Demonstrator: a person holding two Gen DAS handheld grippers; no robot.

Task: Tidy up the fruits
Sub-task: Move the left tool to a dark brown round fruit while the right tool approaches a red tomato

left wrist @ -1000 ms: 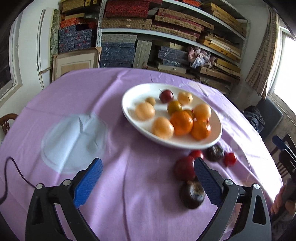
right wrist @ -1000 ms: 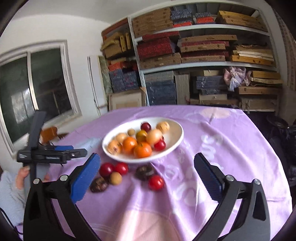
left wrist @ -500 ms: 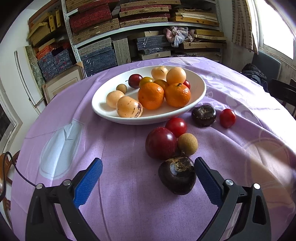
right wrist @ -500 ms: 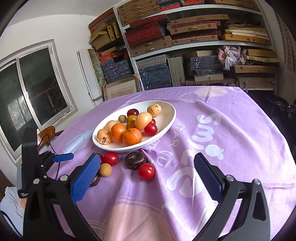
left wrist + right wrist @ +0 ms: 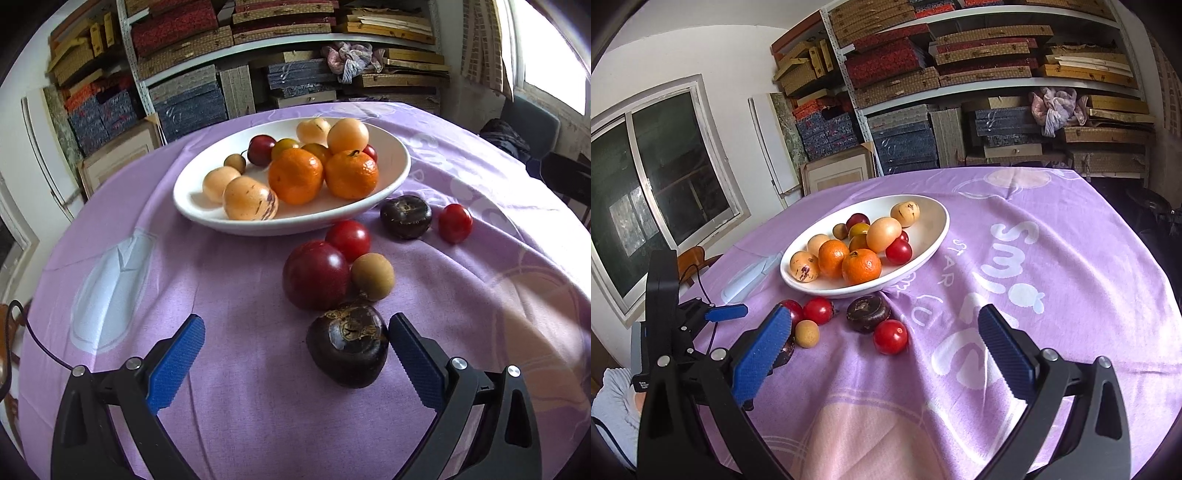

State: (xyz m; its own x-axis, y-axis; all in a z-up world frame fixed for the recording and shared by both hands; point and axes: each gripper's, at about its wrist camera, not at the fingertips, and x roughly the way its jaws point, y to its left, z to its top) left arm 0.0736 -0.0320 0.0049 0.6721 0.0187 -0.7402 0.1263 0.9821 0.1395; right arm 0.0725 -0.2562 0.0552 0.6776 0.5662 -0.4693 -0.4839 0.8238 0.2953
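The left gripper [image 5: 295,343] gapes wide and empty, its right pad just beside a dark purple fruit [image 5: 348,344] at five o'clock from the white bowl [image 5: 195,206] on the purple tablecloth [image 5: 236,280]. The right gripper [image 5: 884,334] hangs spread wide, gripping nothing, a red tomato [image 5: 890,336] between its fingers.

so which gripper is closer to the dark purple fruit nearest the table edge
Left. The left gripper is open around the dark purple fruit, whose side sits beside the gripper's right finger. The right gripper hovers open farther off, the fruit lying behind its left finger.
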